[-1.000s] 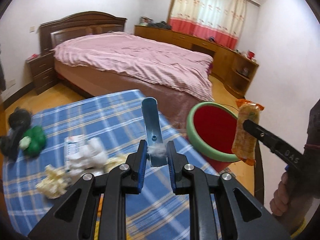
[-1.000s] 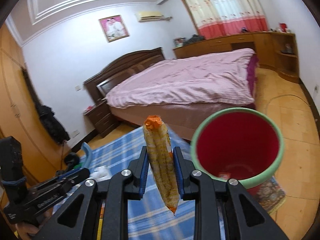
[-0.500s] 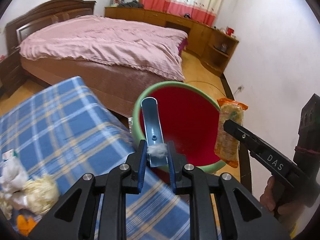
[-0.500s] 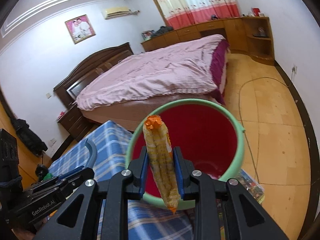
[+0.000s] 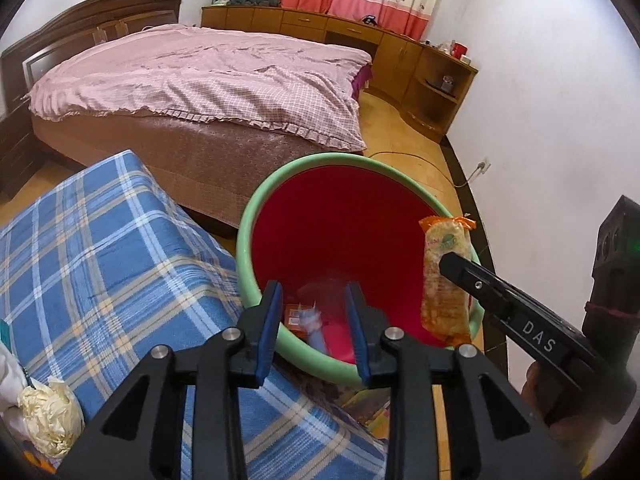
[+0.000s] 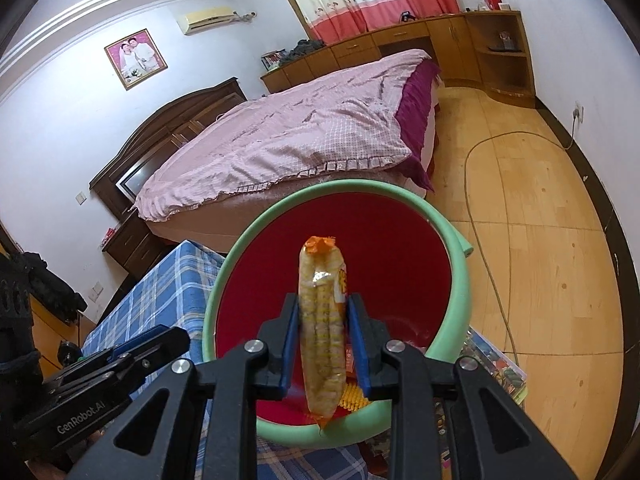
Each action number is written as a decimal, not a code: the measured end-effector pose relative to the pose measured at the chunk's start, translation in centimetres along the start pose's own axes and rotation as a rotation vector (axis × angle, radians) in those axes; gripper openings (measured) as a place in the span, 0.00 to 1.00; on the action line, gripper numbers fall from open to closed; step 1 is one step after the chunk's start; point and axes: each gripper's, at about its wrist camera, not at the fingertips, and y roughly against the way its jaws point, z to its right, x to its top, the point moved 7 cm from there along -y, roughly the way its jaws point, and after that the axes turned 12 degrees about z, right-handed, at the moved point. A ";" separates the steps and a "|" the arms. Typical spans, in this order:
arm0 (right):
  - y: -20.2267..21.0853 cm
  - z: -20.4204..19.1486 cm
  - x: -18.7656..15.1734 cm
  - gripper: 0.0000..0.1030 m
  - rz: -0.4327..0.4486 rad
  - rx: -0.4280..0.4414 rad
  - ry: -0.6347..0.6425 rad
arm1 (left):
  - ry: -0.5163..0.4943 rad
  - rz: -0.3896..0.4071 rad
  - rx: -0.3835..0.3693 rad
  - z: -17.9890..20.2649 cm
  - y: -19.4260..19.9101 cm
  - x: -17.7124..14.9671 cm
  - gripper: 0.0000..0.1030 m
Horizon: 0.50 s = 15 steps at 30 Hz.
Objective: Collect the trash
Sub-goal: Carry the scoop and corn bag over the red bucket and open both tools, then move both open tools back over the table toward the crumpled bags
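A red bin with a green rim [image 5: 256, 208] [image 6: 460, 280] stands on the floor beside the blue plaid table [image 5: 100, 264]. My left gripper [image 5: 314, 334] is open over the bin's near rim; a blurred light-blue strip [image 5: 314, 326] shows below it inside the bin, beside an orange packet [image 5: 294, 316]. My right gripper [image 6: 325, 344] is shut on a clear snack packet with orange ends [image 6: 322, 320], upright above the bin's mouth. The packet also shows in the left wrist view [image 5: 444, 280].
Crumpled yellowish paper [image 5: 50, 420] and white paper [image 5: 8, 376] lie at the table's near left. A bed with a pink cover [image 5: 192, 80] stands behind the bin. A cable [image 6: 492, 240] runs over the wooden floor. A colourful flat box [image 6: 496, 364] lies by the bin.
Both grippers moved from over the table to over the bin. The left gripper opened and the blue strip with its white fluff dropped into the bin. The right gripper keeps its packet.
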 end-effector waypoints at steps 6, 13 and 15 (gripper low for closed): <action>0.1 -0.3 -0.1 0.49 -0.002 0.009 -0.008 | 0.015 0.014 0.038 -1.2 1.2 0.1 0.31; 1.0 -1.9 -0.1 0.54 0.006 0.020 0.006 | 0.051 0.038 0.099 -3.9 4.5 -0.1 0.31; 1.7 -2.9 -0.1 0.55 0.013 0.030 0.015 | 0.061 0.051 0.114 -4.6 5.5 0.0 0.31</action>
